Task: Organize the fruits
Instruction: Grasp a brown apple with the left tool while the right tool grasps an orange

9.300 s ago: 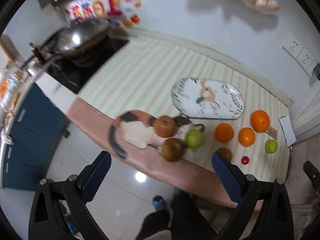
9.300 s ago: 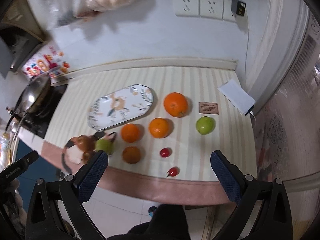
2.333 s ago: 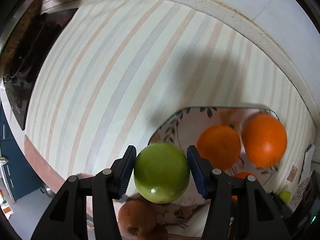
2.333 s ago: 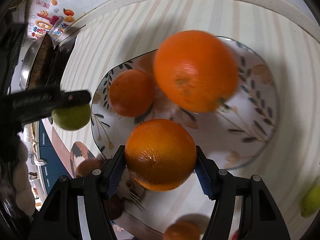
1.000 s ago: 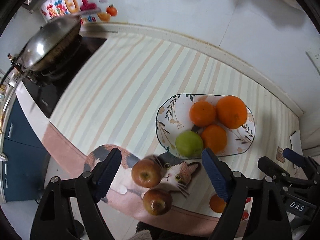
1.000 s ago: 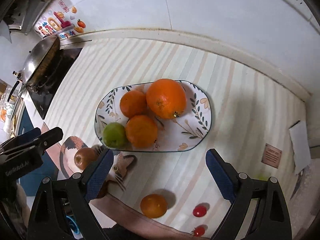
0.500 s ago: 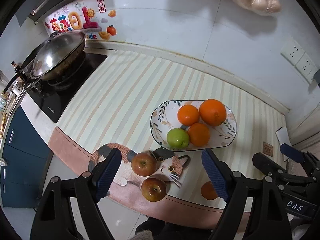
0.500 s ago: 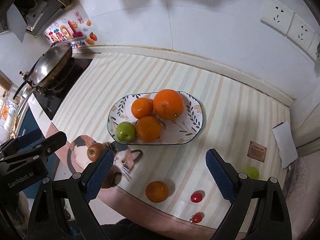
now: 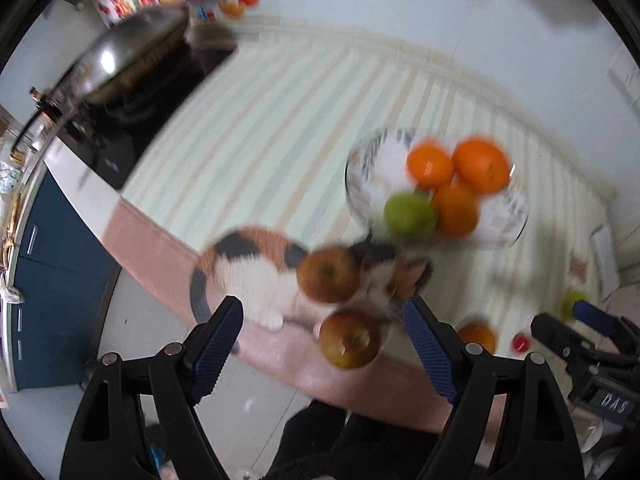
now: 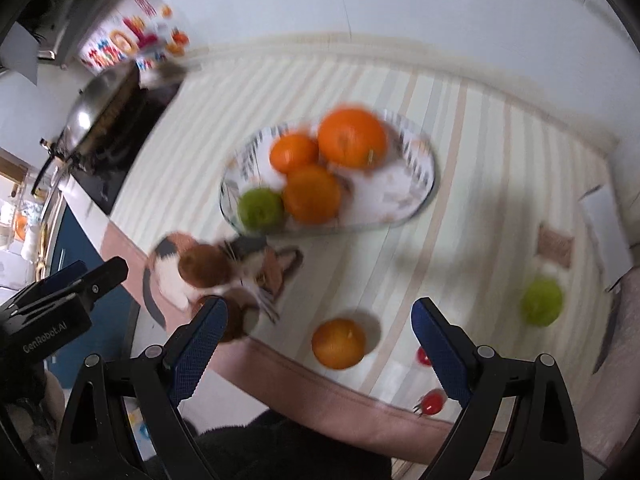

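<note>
Both views are motion-blurred. The patterned plate (image 9: pixel 516 216) (image 10: pixel 416 196) holds three oranges (image 10: pixel 352 138) and a green apple (image 9: pixel 410 214) (image 10: pixel 260 206). Two red-brown apples (image 9: pixel 328 276) (image 9: pixel 350 344) lie on the cat-print mat (image 9: pixel 248 272) by the counter's front edge. A loose orange (image 10: pixel 338 344), a second green apple (image 10: pixel 542 302) and two small red fruits (image 10: pixel 432 402) lie on the striped counter. My left gripper (image 9: pixel 322 334) is open and empty, above the nearer red-brown apple. My right gripper (image 10: pixel 318 326) is open and empty, above the loose orange.
A wok (image 9: pixel 132 56) sits on the black hob at the far left. A brown card (image 10: pixel 554 246) and white paper (image 10: pixel 604 216) lie at the counter's right end. The counter's pink front edge (image 10: pixel 320 384) drops to the floor and blue cabinets (image 9: pixel 52 264).
Both grippers, open and empty, have dropped lower and nearer the counter's front edge since half a second ago. The fruit looks larger. No fruit has moved.
</note>
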{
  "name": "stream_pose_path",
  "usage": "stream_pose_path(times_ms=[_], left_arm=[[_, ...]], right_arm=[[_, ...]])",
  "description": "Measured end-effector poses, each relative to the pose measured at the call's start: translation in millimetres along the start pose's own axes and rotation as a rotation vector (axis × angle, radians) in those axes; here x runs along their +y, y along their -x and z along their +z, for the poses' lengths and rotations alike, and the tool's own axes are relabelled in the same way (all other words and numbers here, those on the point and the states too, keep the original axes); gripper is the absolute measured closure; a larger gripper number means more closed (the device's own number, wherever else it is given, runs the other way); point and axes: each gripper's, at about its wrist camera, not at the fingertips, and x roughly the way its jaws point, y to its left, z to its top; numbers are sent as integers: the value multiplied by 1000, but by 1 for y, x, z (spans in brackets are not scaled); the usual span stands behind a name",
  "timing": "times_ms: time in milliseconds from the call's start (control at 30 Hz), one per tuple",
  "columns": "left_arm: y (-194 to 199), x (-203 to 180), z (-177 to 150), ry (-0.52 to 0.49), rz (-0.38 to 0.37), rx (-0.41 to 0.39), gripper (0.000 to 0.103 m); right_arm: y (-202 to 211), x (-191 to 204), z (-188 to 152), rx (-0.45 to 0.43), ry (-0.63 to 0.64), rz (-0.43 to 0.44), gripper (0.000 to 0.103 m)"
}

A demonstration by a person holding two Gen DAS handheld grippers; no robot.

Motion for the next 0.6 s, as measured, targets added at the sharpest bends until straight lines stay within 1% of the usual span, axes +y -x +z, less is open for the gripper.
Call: stream_pose_path(times_ms=[67, 167, 233, 333, 500, 567, 600], left_arm=[[-21, -2, -7, -3, -7, 53, 21], [-55, -6, -17, 10, -42, 153, 21], [-78, -10, -22, 27, -79, 223, 21], [-102, -16, -26, 28, -101, 291, 21], [-129, -25, -31, 20, -84, 348, 21], [-135, -27, -30, 26, -76, 349, 22], [-136, -27, -31, 25, -71, 344, 27]], right_arm=[[-23, -6, -5, 49, -14, 10, 7], [-64, -18, -13, 155, -65, 39, 8], [-84, -21, -18, 200, -90, 49, 9], [-106, -25, -22, 243, -119, 55, 9], [-125, -28, -25, 277, -145, 59, 12], [-130, -28, -24, 283, -147, 58, 15], [-132, -28, -25, 287, -144, 56, 19]])
